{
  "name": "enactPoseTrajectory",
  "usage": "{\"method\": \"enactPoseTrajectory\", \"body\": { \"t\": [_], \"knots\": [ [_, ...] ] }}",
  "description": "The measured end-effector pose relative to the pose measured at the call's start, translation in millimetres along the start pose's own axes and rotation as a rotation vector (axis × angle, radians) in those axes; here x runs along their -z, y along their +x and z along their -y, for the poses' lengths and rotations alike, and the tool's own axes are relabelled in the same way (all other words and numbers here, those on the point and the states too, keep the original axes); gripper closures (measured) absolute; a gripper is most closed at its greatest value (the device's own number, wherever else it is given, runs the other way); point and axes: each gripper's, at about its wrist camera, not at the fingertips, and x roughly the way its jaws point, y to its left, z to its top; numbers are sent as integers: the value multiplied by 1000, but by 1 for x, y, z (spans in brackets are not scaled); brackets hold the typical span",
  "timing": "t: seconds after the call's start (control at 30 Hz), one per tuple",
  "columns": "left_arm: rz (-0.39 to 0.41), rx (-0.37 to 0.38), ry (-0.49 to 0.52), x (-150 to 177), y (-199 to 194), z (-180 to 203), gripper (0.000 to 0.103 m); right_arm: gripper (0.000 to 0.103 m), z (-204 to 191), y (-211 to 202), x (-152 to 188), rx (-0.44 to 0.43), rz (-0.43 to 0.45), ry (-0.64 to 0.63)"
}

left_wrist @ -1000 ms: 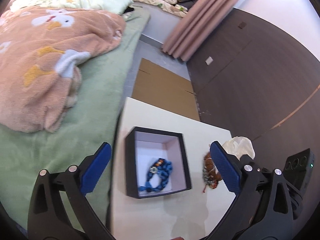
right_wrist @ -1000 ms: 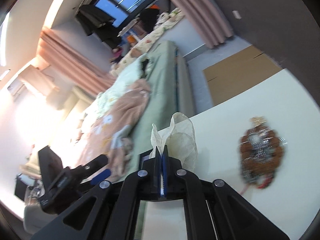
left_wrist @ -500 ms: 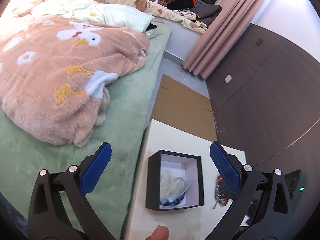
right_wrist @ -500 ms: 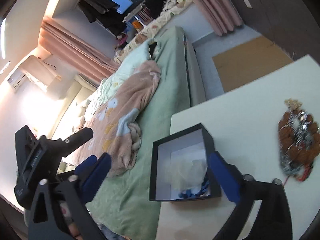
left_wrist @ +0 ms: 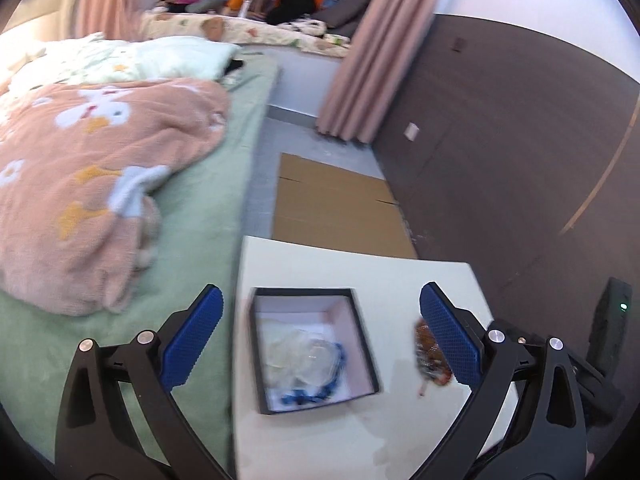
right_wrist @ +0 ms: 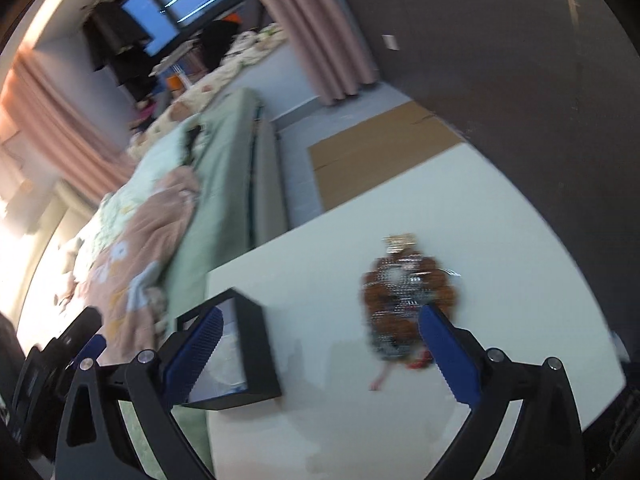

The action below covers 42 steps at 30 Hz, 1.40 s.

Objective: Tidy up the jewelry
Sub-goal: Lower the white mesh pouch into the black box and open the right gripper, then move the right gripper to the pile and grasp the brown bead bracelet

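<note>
**Judging the grip on a limp tangle of beads**

Hanging nearest in each wrist view are the tools themselves: two grippers, both with blue pads spread wide and nothing between them. The left gripper [left_wrist: 320, 340] hovers above the box; the right gripper [right_wrist: 320, 350] looks down on the white table [right_wrist: 500, 220], its jaws having just opened to their widest, empty.

One black box [left_wrist: 360, 344], open-topped with a pale lining, sits near the table's bed-side edge. Inside lie one blue beaded strand [left_wrist: 320, 390] and one crumpled piece of translucent wrapping [left_wrist: 298, 356] that covers most of it.

Just beside the box, apart from it, lies the one piece still out on the table: a brown bead bundle [right_wrist: 408, 296] with silvery sparkly parts, a gold-looking bit at its far end and a thin reddish tail at the near end. It is blurred, so whether it is one necklace or several tangled together I cannot tell.

My judgement: it is light, limp and prone to dangle or snag, with hard round beads that could slip off flat pads. Closing across the thick middle of the heap should gather most strands; pinching the tail would likely leave the rest trailing.

Farther off lie one flattened cardboard sheet [left_wrist: 332, 200] on the floor and one bed [left_wrist: 208, 200] with a pink blanket.
</note>
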Motion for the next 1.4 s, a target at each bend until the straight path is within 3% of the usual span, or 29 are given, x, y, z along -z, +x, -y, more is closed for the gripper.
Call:
{"method": "enactPoseTrajectory", "body": {
  "t": [0.1,0.27,0.47,0.57,0.6,0.7,0.8,1.0,1.27,1.37,1.4],
  "knots": [
    [-4,14,32,4,4,16,5,7,26,-8,-5,10,40,48],
    [-60,67,36,8,21,34,5,7,60,-8,-9,44,20,129],
    [-94,132,82,17,39,62,6,7,81,-9,-19,-5,4,138],
    [-122,149,85,19,50,71,16,7,89,1,-21,-12,-48,152],
    [-132,154,83,20,54,72,21,12,91,7,-21,-11,-65,153],
    [-159,144,90,23,67,78,33,42,99,29,-18,-26,-161,203],
    [-174,138,95,22,76,82,40,54,103,50,-13,-50,-228,241],
    [-202,137,101,21,94,88,52,59,104,71,-12,-54,-273,282],
    [-221,142,107,21,105,93,54,63,98,94,-4,-42,-335,314],
    [-221,142,112,22,105,95,54,71,93,99,-2,-19,-336,309],
    [-221,142,115,23,105,96,54,78,93,97,-2,-13,-328,315]
  ]
}}
